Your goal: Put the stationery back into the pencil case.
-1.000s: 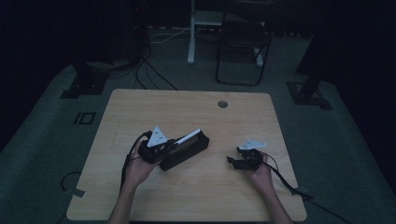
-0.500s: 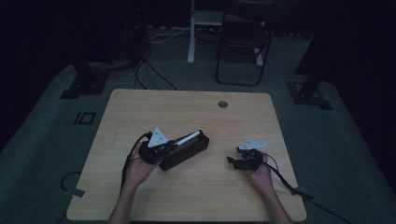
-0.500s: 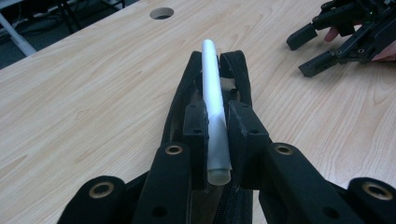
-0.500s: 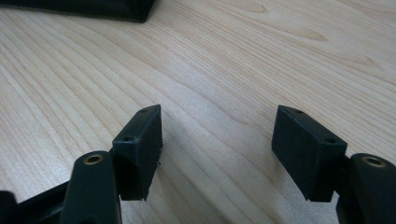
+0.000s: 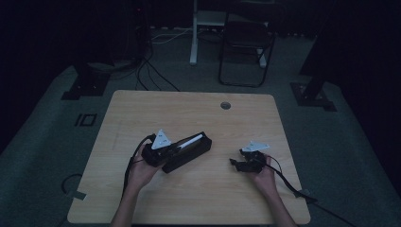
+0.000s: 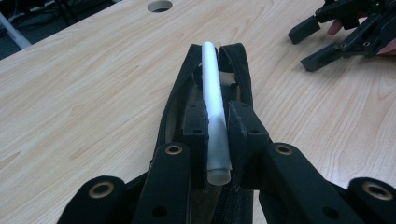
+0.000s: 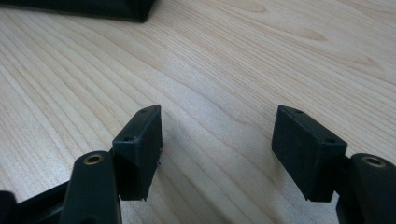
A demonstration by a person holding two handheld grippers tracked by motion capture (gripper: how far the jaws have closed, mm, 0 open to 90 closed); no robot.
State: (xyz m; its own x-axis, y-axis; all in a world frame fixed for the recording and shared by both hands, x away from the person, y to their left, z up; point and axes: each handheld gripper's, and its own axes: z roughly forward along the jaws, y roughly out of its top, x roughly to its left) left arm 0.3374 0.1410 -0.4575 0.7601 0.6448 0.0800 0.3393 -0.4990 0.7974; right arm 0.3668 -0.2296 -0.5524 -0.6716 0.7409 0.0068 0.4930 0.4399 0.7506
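A long black zip pouch (image 5: 194, 153) lies open on the wooden table (image 5: 189, 111), left of centre. A white stick-shaped thing (image 6: 211, 79), like a pen or rolled paper, lies along the pouch's opening (image 6: 239, 63). My left gripper (image 6: 217, 123) is shut on the near end of that white stick, with the pads pressing both sides; in the high view this gripper (image 5: 163, 150) sits at the pouch's left end. My right gripper (image 7: 217, 140) rests low over bare wood with its jaws apart and nothing between them. It lies right of the pouch (image 5: 241, 163) and points toward it (image 6: 322, 42).
A round cable hole (image 5: 225, 105) is in the table near its far edge. Cables trail from both grippers off the near side. A dark chair (image 5: 246, 52) and stands are on the floor beyond the table. Bare wood lies between the pouch and the right gripper.
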